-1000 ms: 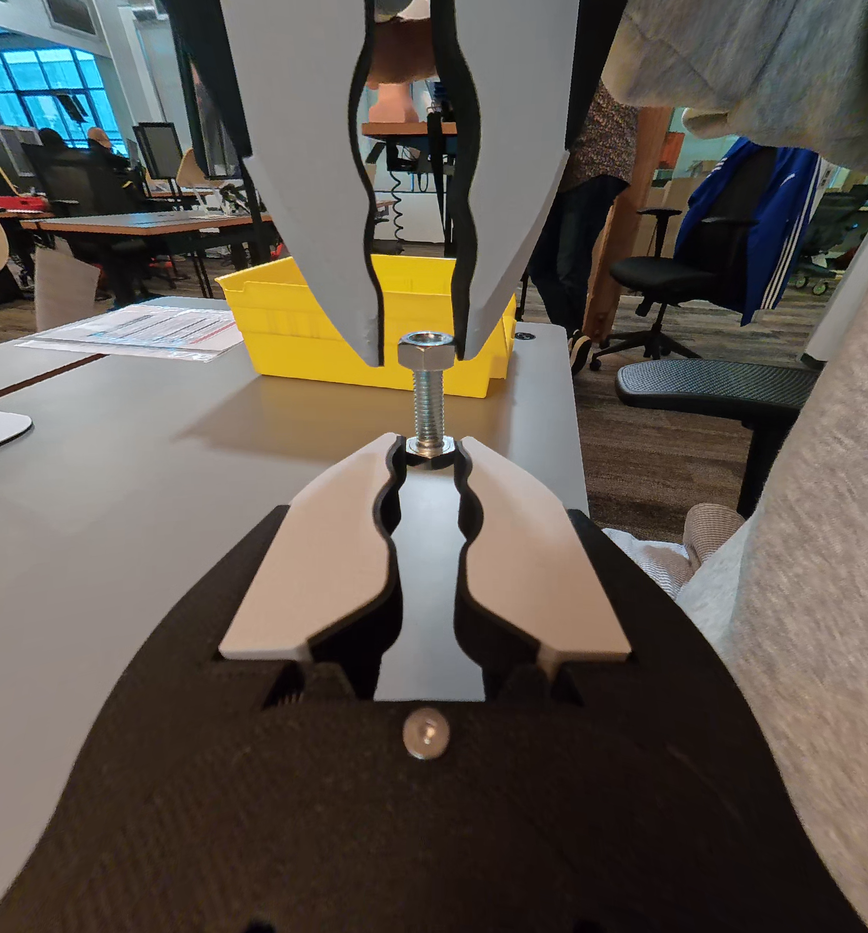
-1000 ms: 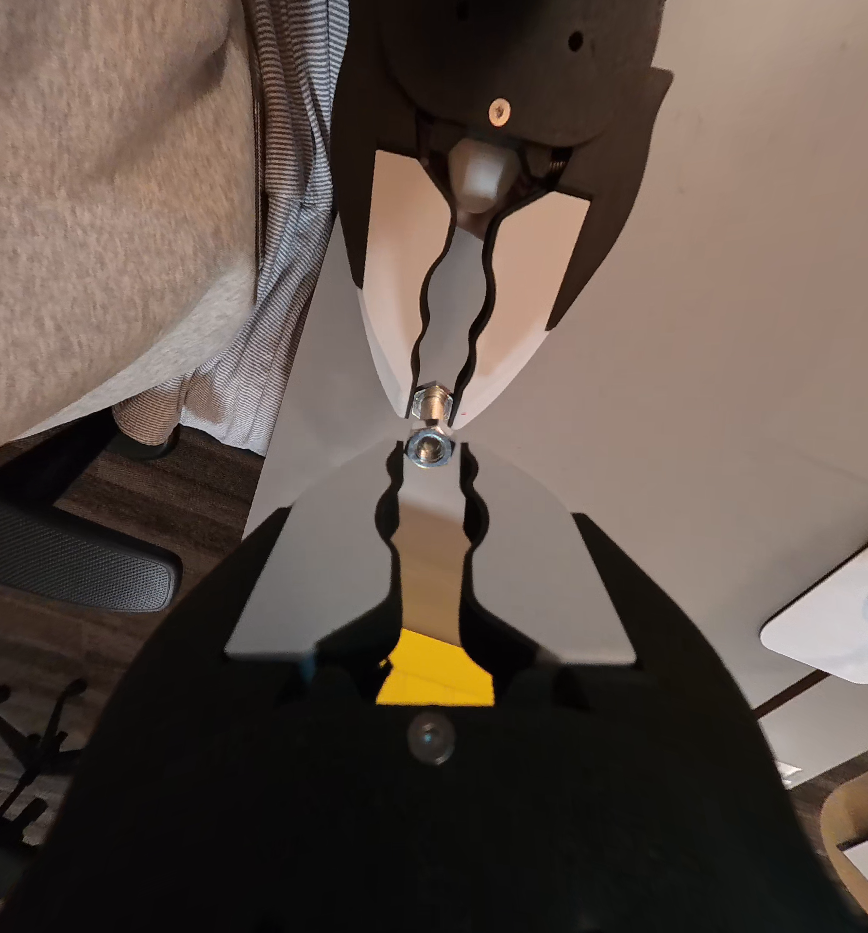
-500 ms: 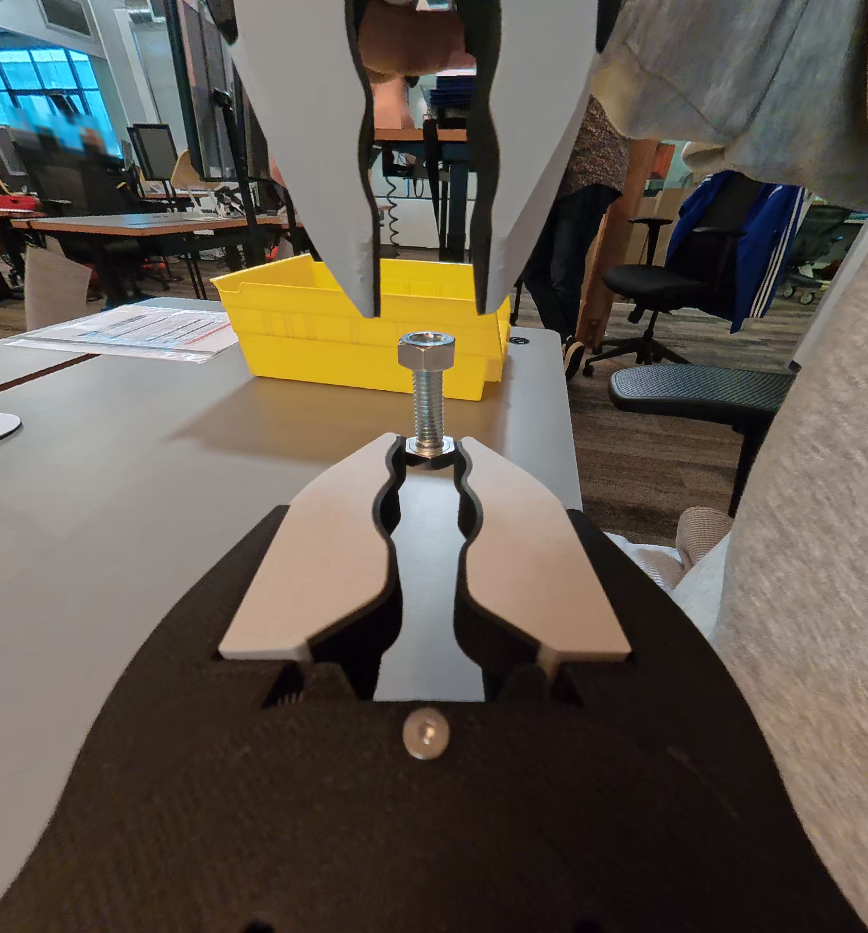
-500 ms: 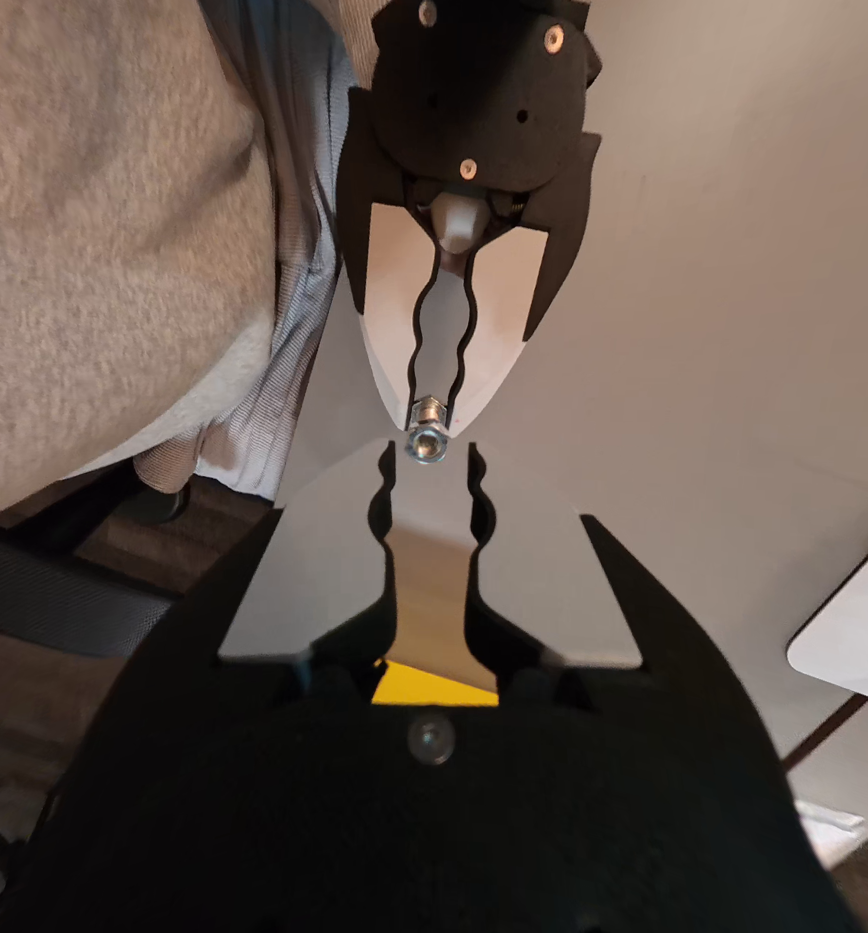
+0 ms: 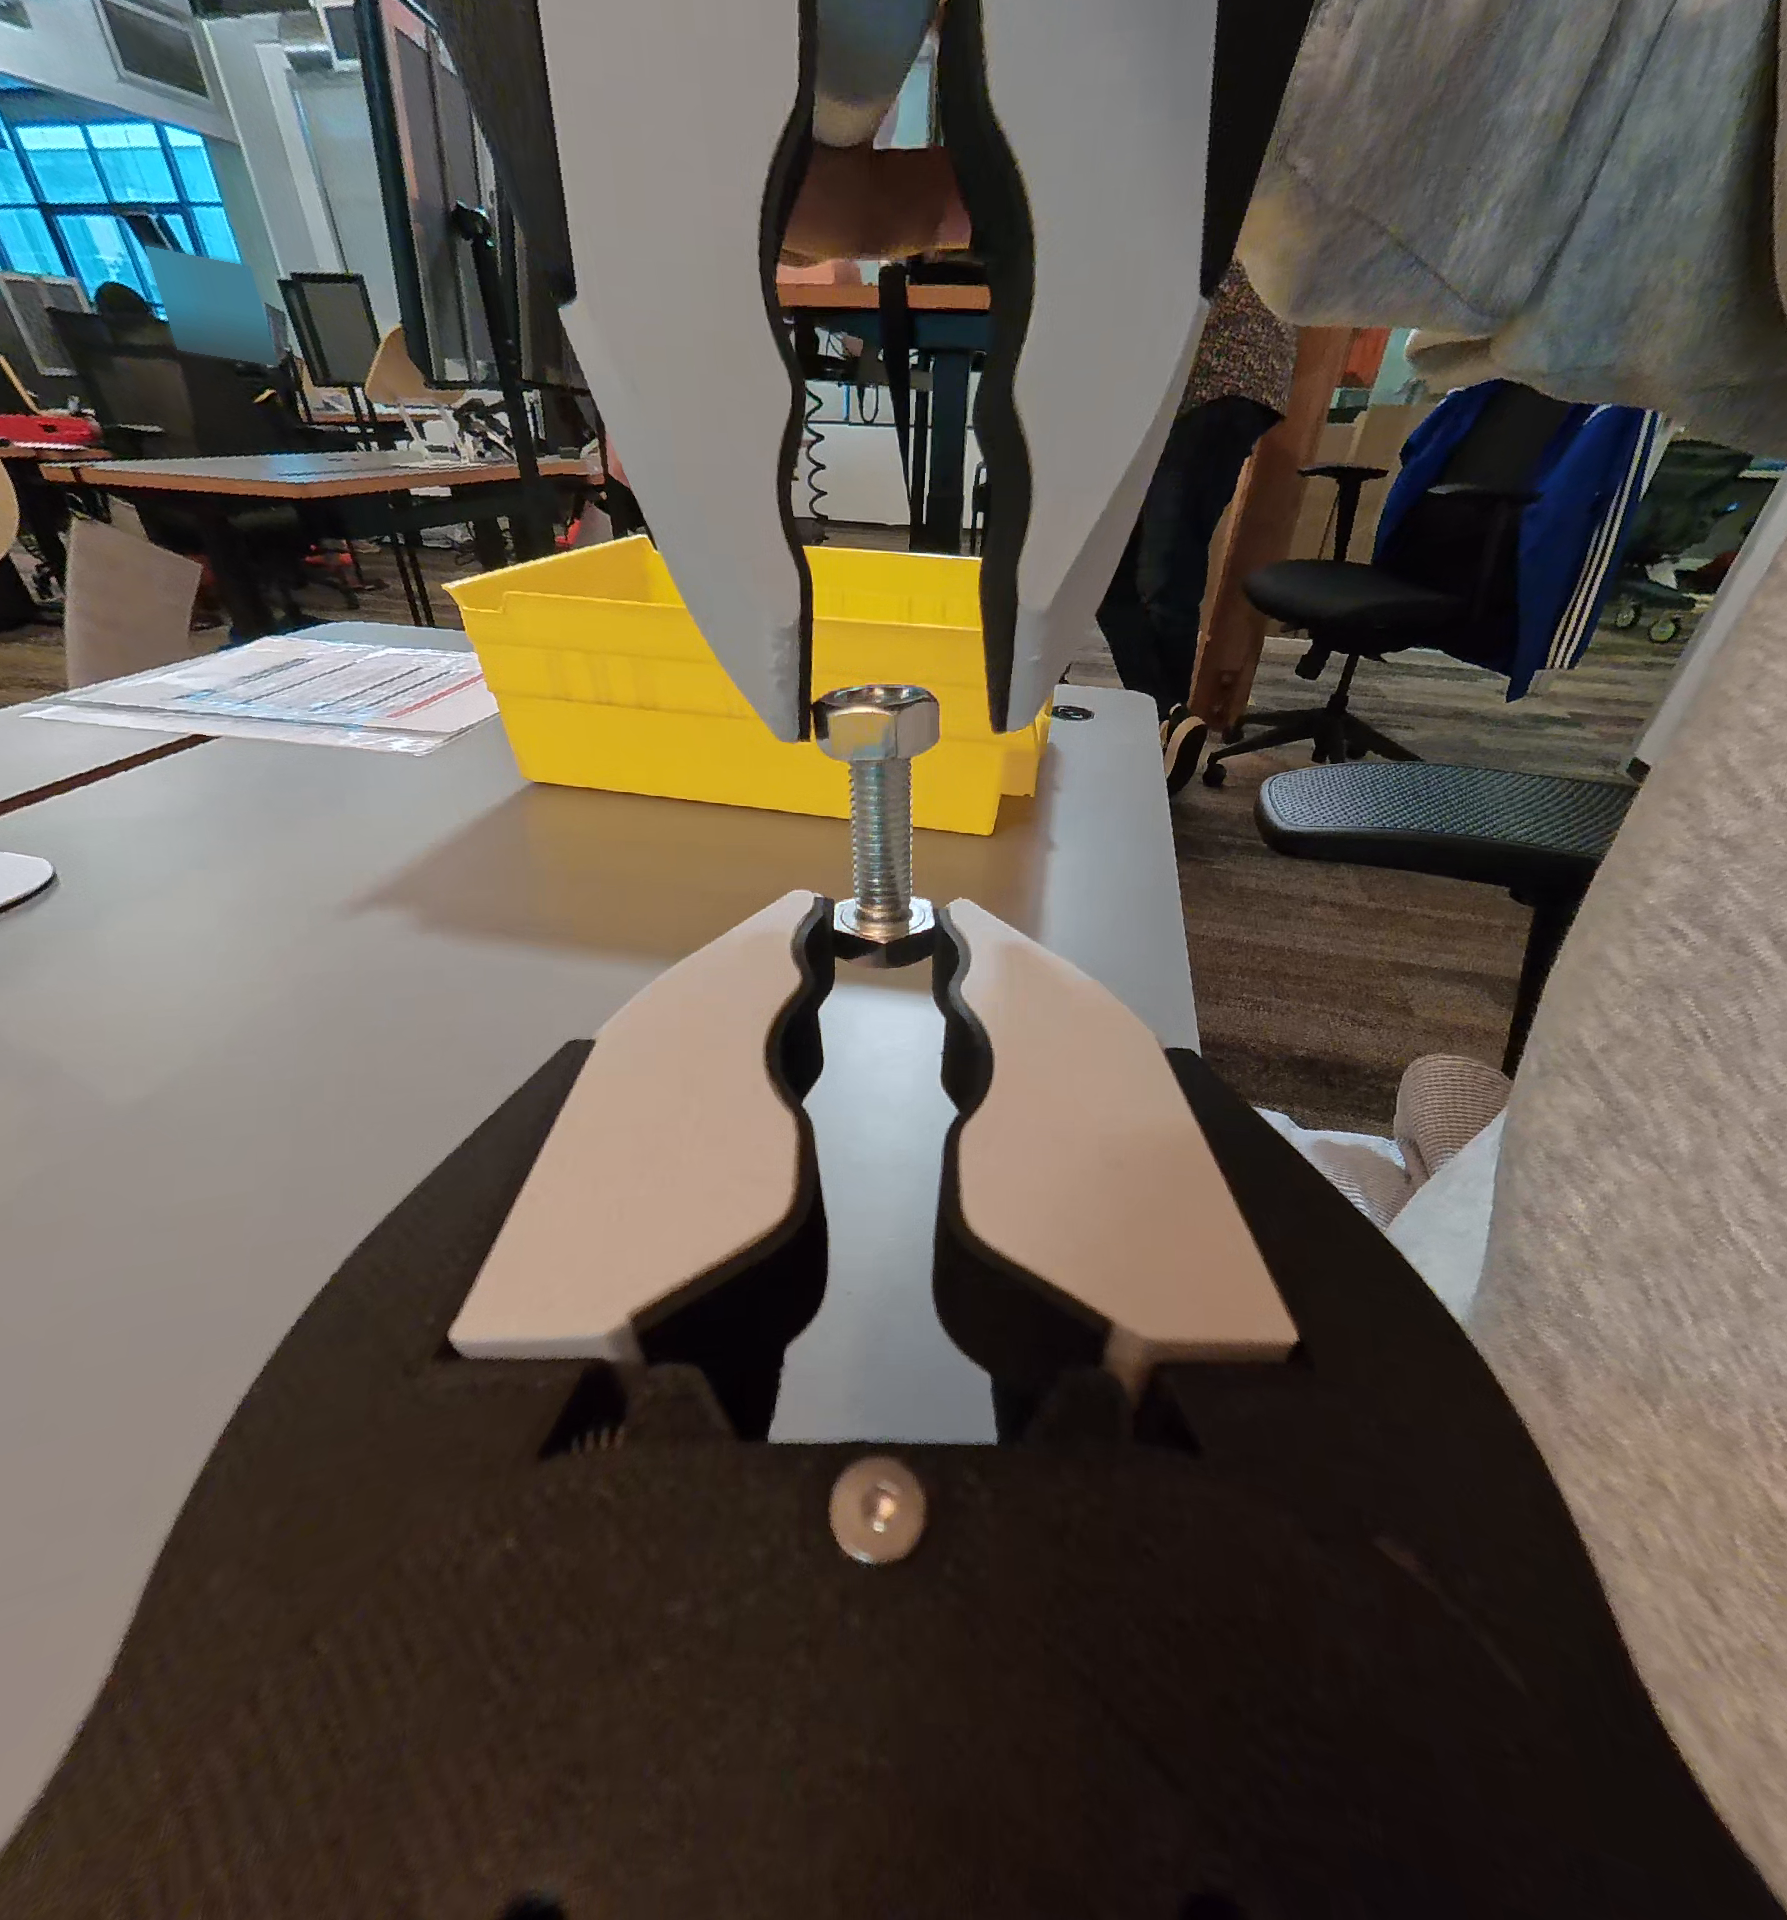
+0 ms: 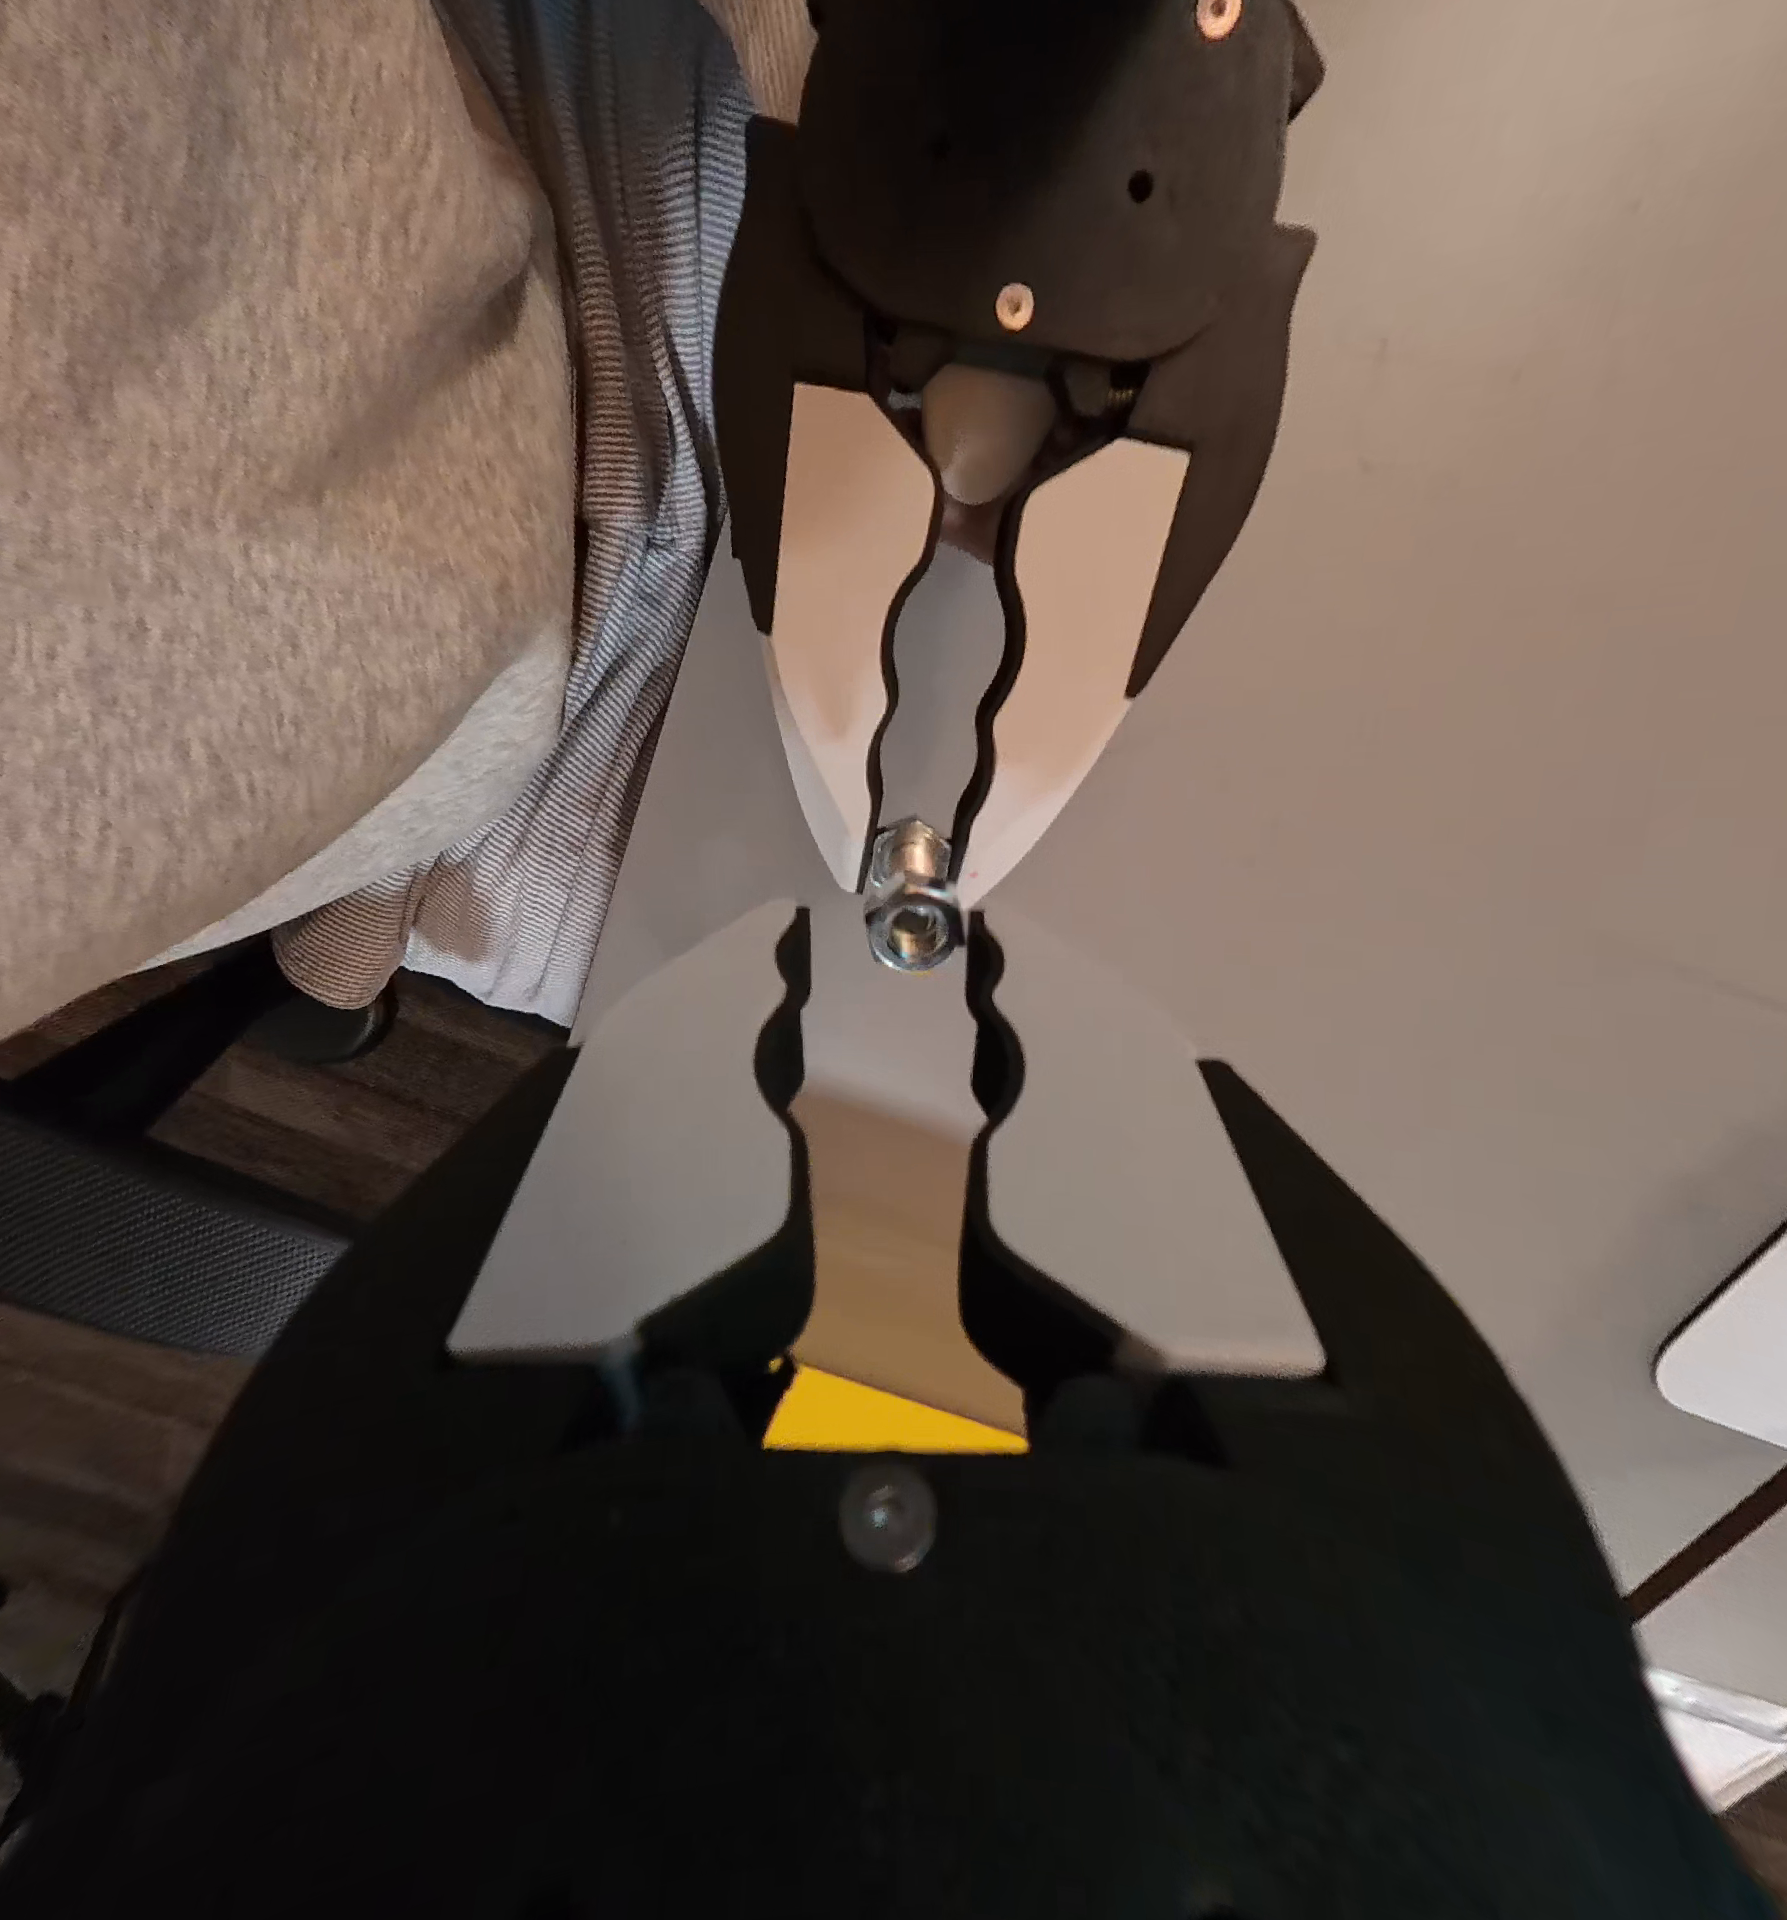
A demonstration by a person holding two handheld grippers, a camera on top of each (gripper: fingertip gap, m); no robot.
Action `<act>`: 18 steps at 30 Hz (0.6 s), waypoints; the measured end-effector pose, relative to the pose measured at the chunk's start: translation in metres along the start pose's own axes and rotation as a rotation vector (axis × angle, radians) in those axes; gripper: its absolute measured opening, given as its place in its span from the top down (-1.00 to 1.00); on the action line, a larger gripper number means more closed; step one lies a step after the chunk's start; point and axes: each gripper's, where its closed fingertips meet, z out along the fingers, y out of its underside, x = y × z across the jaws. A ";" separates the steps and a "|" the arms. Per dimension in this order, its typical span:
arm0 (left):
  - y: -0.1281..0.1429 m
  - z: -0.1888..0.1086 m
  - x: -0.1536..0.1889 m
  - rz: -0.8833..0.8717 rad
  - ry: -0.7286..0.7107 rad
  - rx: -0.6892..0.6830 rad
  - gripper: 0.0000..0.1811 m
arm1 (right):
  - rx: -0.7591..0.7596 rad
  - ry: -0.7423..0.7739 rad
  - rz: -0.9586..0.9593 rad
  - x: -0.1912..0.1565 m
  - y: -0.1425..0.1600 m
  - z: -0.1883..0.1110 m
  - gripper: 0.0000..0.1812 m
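The left gripper is clenched on a nut carrying an upright bolt. The right gripper stands released around the bolt head, its body cut off above. A yellow bin near the desk far edge is partly hidden.

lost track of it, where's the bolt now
In the left wrist view, the bolt stands upright mid-frame, its nut clamped in the left gripper, before the yellow bin.

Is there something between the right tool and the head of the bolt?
Nothing visible. The right tool, open, has its tips on either side of the bolt head, with small gaps. The left tool grips the nut below.
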 end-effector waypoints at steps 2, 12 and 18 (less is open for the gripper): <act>-0.001 0.000 0.000 0.000 0.000 0.002 0.80 | -0.002 -0.001 0.010 0.000 0.003 0.000 0.68; 0.000 0.000 0.001 0.001 0.002 -0.001 0.80 | 0.000 0.029 -0.002 0.001 0.000 0.000 0.69; -0.001 0.000 0.001 0.003 0.001 0.001 0.80 | -0.006 0.033 -0.014 0.000 -0.001 0.000 0.70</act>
